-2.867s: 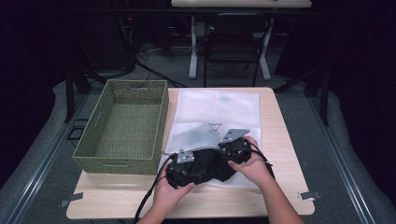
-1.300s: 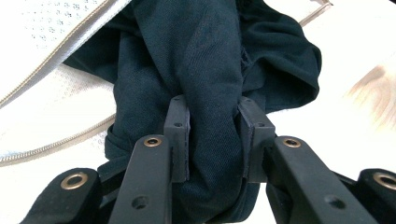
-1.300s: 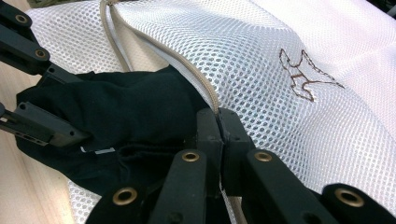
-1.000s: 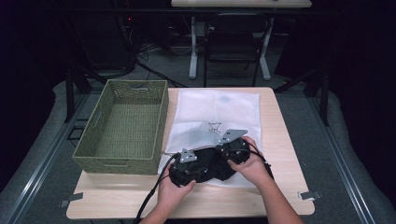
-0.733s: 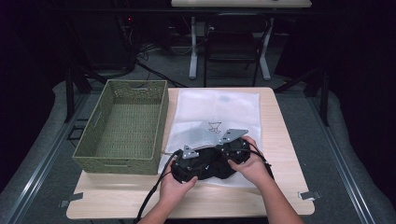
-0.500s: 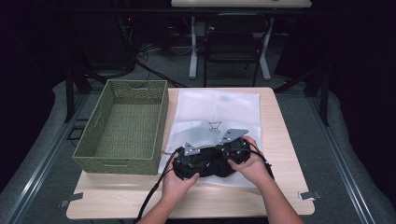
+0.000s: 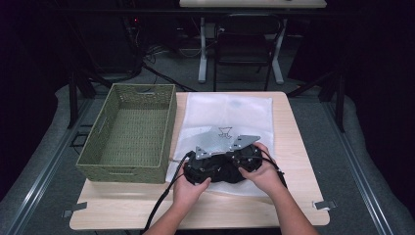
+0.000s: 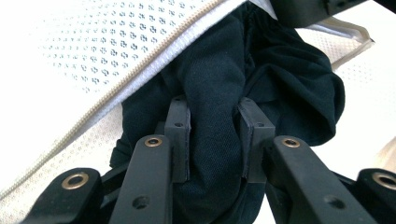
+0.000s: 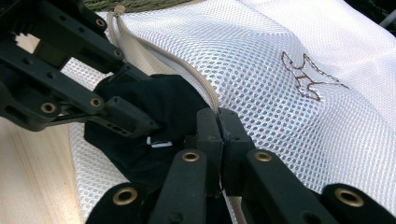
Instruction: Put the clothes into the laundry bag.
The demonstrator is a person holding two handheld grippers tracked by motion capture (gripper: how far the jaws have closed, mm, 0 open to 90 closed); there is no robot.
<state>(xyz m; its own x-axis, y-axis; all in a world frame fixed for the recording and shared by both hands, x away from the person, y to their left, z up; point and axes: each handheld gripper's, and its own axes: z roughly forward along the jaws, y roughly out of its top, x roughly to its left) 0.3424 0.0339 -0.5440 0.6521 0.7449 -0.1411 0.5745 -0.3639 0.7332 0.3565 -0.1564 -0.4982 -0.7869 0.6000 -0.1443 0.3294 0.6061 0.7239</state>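
A white mesh laundry bag [image 7: 230, 112] lies flat on the table, its zipped mouth toward me. A black garment [image 7: 221, 172] is bunched at that mouth. In the left gripper view my left gripper [image 8: 212, 135] is shut on a fold of the black garment [image 8: 280, 79], beside the bag's zipper edge [image 8: 140, 70]. In the right gripper view my right gripper [image 9: 218, 126] is shut on the mesh bag's [image 9: 289, 107] zipper edge, holding it over the garment [image 9: 168, 102]. From above, the left gripper [image 7: 201, 167] and right gripper [image 7: 244, 159] sit close together.
A green woven basket [image 7: 132, 132] stands on the table's left half, touching the bag's left side. Bare wooden table [image 7: 293, 147] shows to the right and along the front edge. Chair and desk legs stand on the floor beyond the table.
My left hand has shifted a little right and forward with the black garment, closing up on the right gripper. The right hand has barely moved.
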